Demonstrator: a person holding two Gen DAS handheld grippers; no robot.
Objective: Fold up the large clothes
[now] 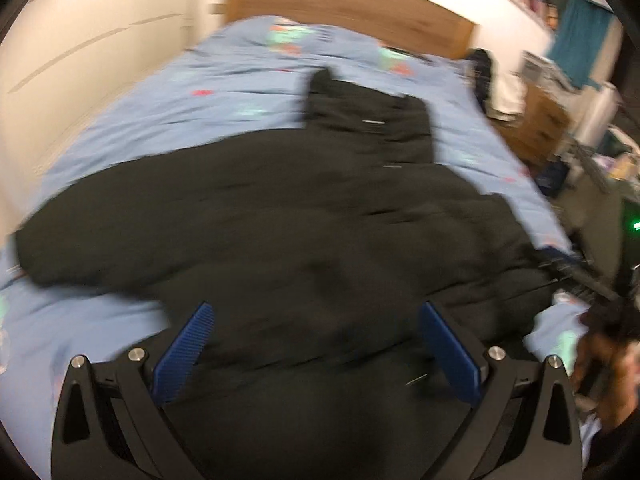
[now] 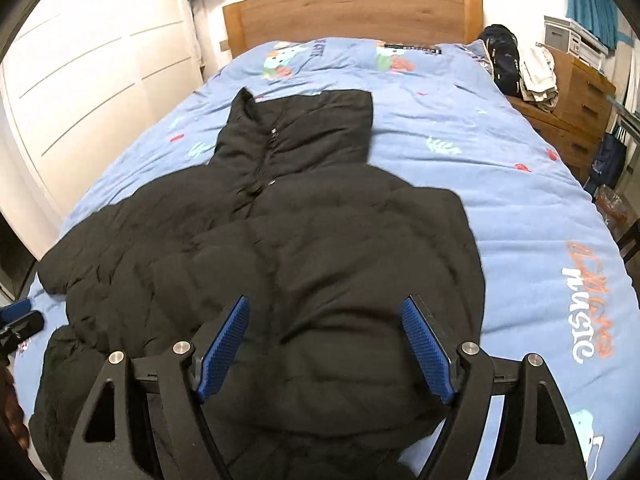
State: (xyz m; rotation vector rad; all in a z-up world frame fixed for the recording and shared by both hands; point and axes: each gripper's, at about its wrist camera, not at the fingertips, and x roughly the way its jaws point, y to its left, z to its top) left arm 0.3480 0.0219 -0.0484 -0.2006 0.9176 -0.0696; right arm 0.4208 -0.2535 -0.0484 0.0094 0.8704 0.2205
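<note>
On the blue printed bedspread [image 2: 460,128] a black padded jacket [image 2: 280,240] lies spread flat, front up, its collar toward the wooden headboard [image 2: 352,12] and its hem toward both cameras. At the left of the room stand white wardrobe doors [image 2: 80,72]. Left gripper [image 1: 316,344]: jaws wide apart, nothing between the blue pads [image 1: 184,352], poised above the jacket's lower body; this view is motion-blurred, so contact with the fabric cannot be judged. One sleeve extends to the left in that view. Right gripper [image 2: 326,344]: jaws likewise parted and empty, above the jacket's hem area, the garment's middle lying directly ahead. At far right, a wooden dresser [image 2: 576,96] stands beside the bed, bearing a dark bag [image 2: 504,60] and pale folded cloth [image 2: 540,76]
</note>
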